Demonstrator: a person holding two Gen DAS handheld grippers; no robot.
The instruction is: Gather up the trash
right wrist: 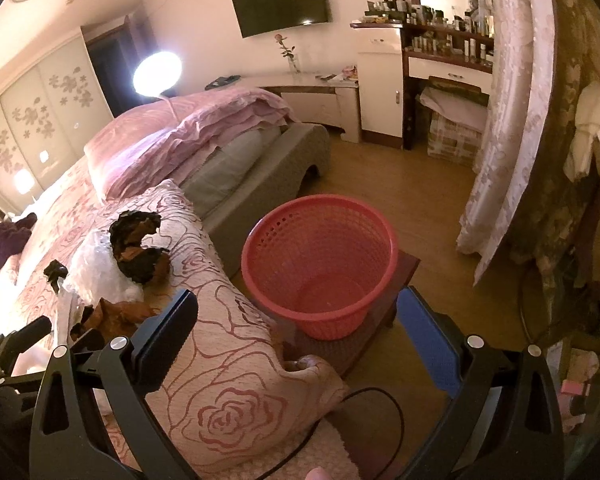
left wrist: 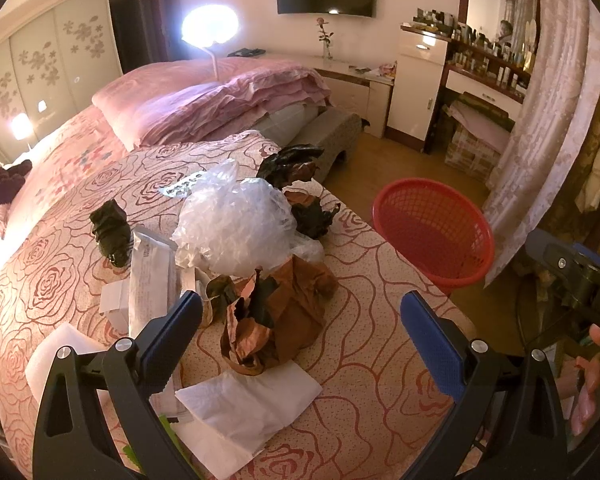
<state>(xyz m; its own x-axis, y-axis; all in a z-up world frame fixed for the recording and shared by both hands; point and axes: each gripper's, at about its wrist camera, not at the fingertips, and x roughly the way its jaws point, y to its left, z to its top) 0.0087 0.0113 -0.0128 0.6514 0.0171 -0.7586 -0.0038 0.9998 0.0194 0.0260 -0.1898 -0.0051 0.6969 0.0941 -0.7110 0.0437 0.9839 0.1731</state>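
Just beyond left claw (left wrist: 302,332): crumpled brown paper (left wrist: 278,320).

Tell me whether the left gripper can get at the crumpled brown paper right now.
Probably yes. The left gripper is open, and the crumpled brown paper lies on the bedspread just ahead of its fingertips, with nothing over it.

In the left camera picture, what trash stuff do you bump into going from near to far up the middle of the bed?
White napkin → crumpled brown paper → clear plastic bag → dark wrapper at the far edge of the bed.

Crumpled trash (left wrist: 260,276) beside upright basket (left wrist: 436,228)
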